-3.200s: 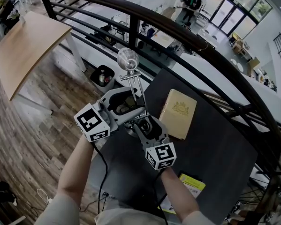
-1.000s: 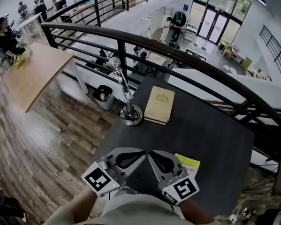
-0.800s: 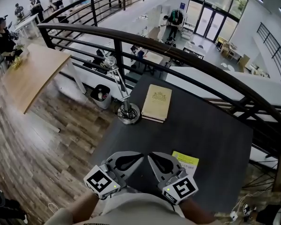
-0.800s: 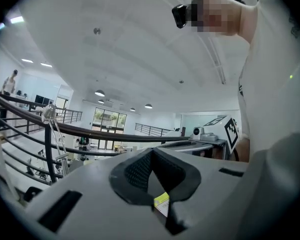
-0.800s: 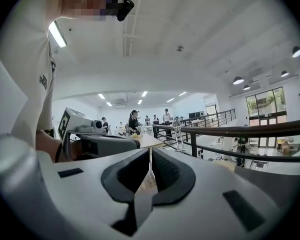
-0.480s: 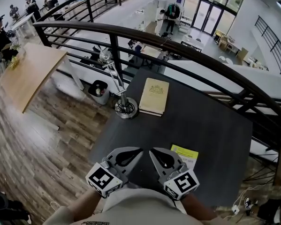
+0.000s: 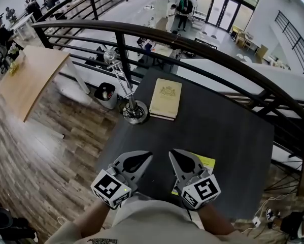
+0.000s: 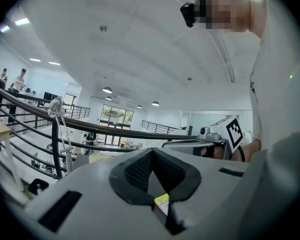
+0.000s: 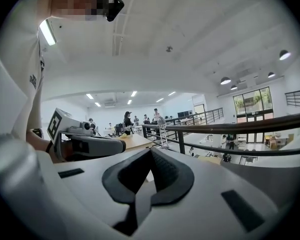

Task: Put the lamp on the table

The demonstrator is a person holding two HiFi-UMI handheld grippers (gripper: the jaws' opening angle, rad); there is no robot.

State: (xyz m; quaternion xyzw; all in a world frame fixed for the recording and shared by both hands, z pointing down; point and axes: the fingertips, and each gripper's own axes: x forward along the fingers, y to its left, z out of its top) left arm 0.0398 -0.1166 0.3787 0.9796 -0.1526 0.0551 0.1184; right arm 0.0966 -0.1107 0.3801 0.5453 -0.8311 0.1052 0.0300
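The silver desk lamp (image 7: 127, 96) stands upright on the far left corner of the dark table (image 7: 228, 141), its round base (image 7: 135, 114) beside a tan book (image 7: 165, 98). Its thin stem and head also show in the left gripper view (image 8: 61, 129) and the right gripper view (image 9: 163, 131). My left gripper (image 7: 147, 155) and right gripper (image 7: 172, 152) sit side by side over the table's near edge, well short of the lamp. Both are shut with nothing between the jaws. The right jaws have just been closing.
A yellow-green leaflet (image 7: 208, 161) lies on the table under the right gripper. A black railing (image 7: 207, 52) curves behind the table. Beyond it is a drop to a lower floor with a wooden table (image 7: 27, 78), a black bin (image 7: 105, 93) and people.
Earlier both grippers held the lamp on the table's far corner; they have let go and drawn back to the near edge. The lamp has stayed standing by the book.
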